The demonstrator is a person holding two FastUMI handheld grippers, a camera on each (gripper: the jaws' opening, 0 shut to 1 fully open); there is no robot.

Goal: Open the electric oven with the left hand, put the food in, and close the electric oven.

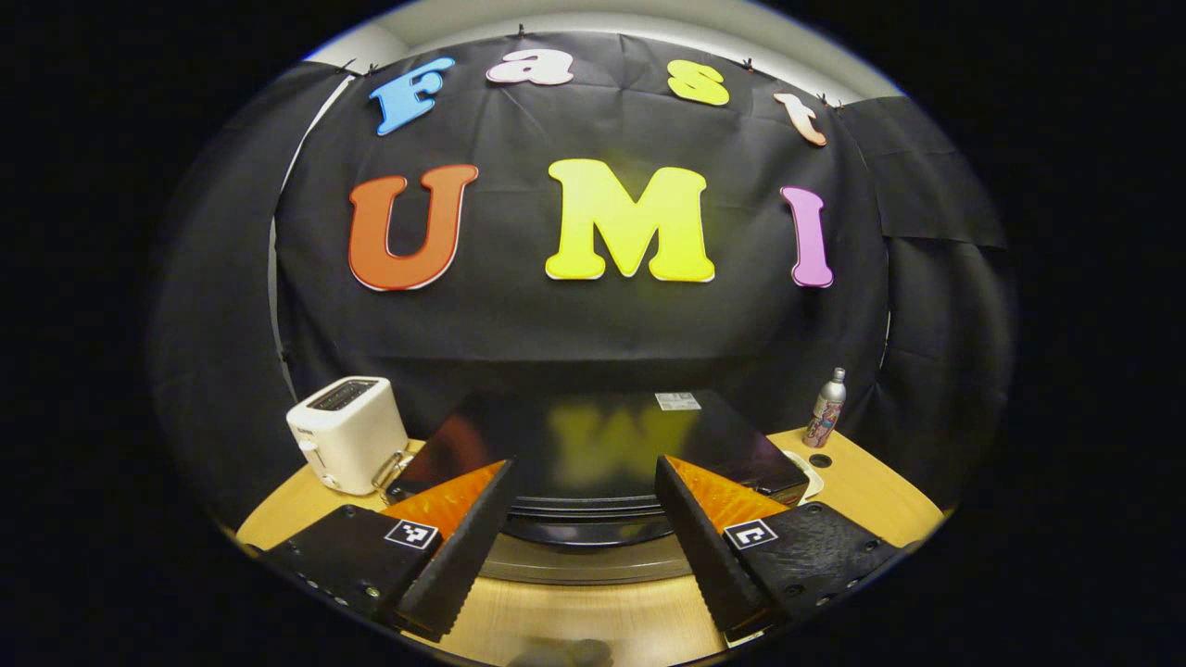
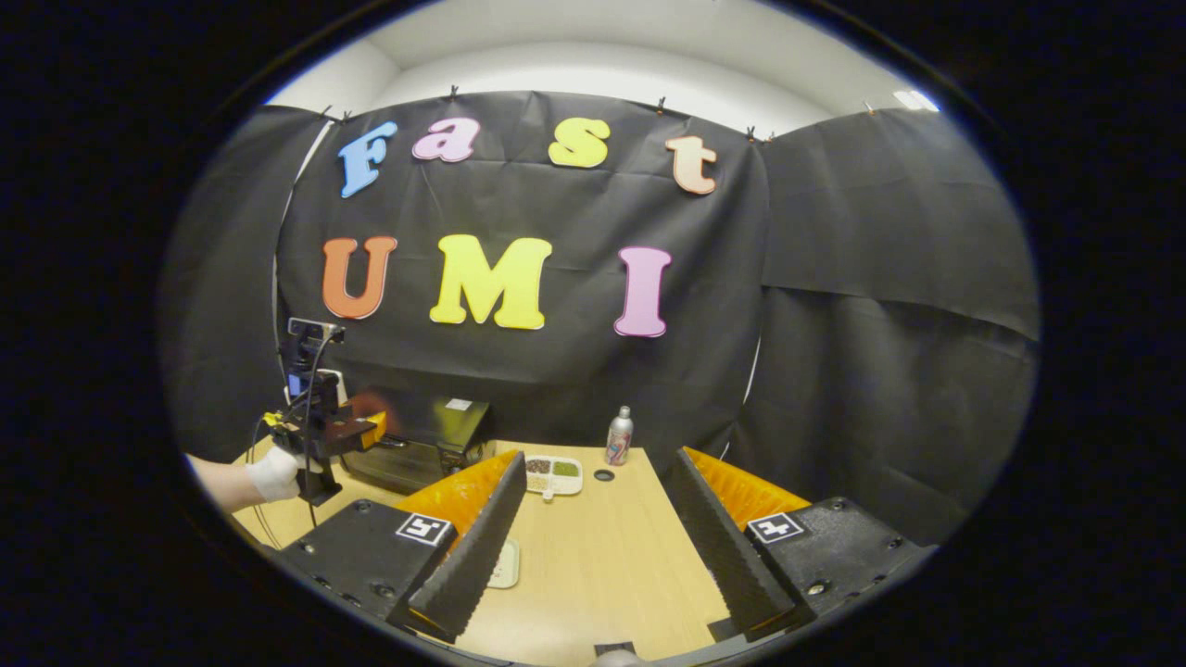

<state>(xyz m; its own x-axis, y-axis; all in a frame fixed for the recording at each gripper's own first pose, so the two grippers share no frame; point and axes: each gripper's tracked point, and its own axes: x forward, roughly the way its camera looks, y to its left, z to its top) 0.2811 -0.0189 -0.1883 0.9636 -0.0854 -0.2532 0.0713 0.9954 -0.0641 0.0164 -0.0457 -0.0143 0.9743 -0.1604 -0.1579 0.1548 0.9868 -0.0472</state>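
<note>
The black electric oven (image 1: 593, 435) stands right in front of my left gripper (image 1: 584, 472), its glossy top facing me. My left gripper is open, one finger on each side of the oven's front edge, above a silvery bar (image 1: 593, 563) along the front. In the right gripper view, a gloved hand holds the left gripper (image 2: 338, 428) at the oven (image 2: 422, 445). A white compartment tray of food (image 2: 553, 473) lies on the table just right of the oven. My right gripper (image 2: 600, 461) hangs open over the wooden table (image 2: 602, 556), empty.
A white toaster (image 1: 347, 446) sits left of the oven. A metal bottle (image 1: 827, 408) and a small round hole (image 1: 820, 460) in the tabletop are to its right. A pale tray (image 2: 505, 563) peeks out beside my right gripper's left finger.
</note>
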